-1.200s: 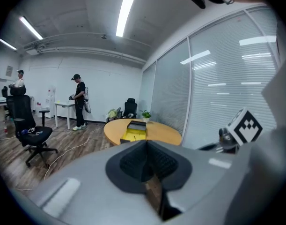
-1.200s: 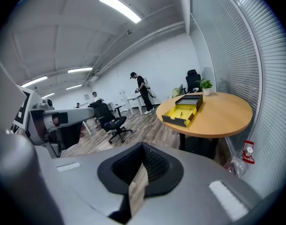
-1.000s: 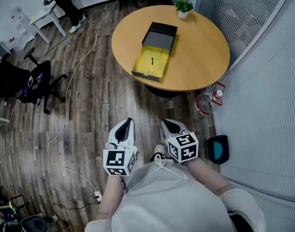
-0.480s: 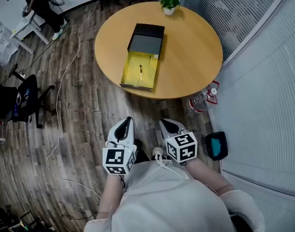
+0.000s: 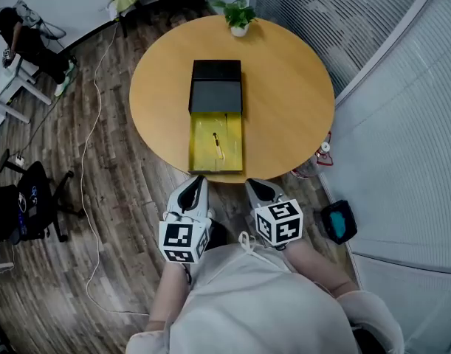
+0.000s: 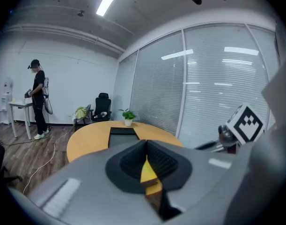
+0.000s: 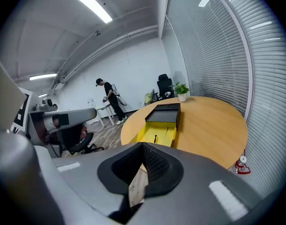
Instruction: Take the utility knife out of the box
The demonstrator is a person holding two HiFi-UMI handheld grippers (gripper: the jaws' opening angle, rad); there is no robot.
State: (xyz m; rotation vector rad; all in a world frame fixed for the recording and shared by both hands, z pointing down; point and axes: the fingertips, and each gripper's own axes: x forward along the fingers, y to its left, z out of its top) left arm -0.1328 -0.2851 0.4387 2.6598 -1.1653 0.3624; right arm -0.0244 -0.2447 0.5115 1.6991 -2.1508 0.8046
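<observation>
The task is being judged as hardly begun: nothing is being held, and the utility knife (image 5: 219,145) is lying untouched inside the box (image 5: 216,94), near the middle of its open yellow half, with its length running along the box. The box is sitting open on the round table (image 5: 291,102). Its black half is facing the potted plant (image 5: 238,15) beyond the box's far end, and its yellow half is facing the person holding the tools.

The left gripper (image 5: 198,180) is being held near the box's near-left corner, apart from it, with its jaws closed on each other and nothing between them. The right gripper (image 5: 251,185) is being held near the box's near-right corner, likewise clear of it, with its jaws fully together and empty. Both are being pointed toward the box, and neither is touching it.

Since the yellow half is already lying exposed, no opening step is being expected. Everything else is being read as left to do: the box is to be reached, one pair of jaws is to be opened and lowered around the knife, the knife is to be gripped, and it is to be lifted clear over the box's wall. The other gripper may be needed to steady the box while this is being done.
</observation>
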